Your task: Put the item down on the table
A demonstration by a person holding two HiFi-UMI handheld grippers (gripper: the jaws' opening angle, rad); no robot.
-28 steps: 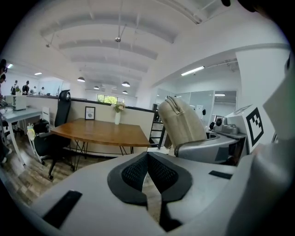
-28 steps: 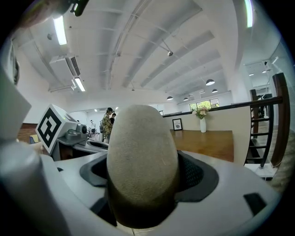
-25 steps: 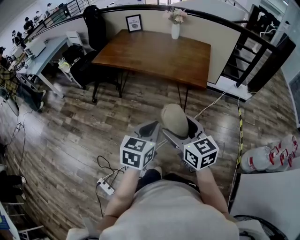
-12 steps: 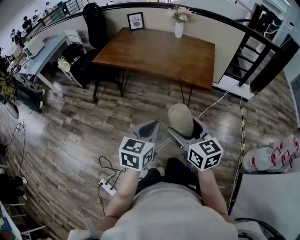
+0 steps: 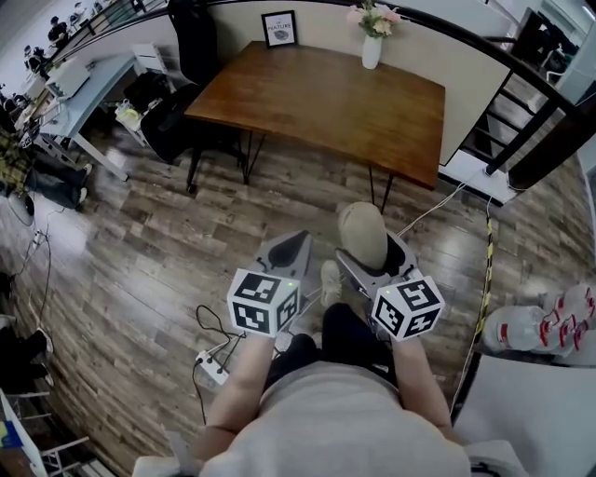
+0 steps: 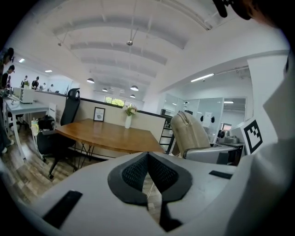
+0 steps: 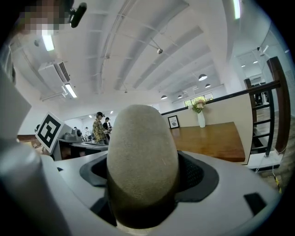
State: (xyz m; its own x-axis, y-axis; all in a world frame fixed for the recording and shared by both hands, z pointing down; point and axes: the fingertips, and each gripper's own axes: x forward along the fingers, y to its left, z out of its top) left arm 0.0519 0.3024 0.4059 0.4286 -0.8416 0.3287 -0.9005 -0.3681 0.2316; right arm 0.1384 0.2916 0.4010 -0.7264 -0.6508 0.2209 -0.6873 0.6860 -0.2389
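The lower end of the beige rounded fabric pouch point(image 5: 363, 233) is hidden between the grey jaws of the right gripper point(image 5: 371, 253); in the right gripper view the pouch blocks whatever lies straight behind it. The print in the black-framed picture point(image 5: 279, 28) on the brown wooden table point(image 5: 307, 98) is too small to read. The pale plastic bottles with red bands point(image 5: 545, 321) run off the head view's right edge, and the person in a plaid shirt point(image 5: 17, 154) is cut by its left edge.
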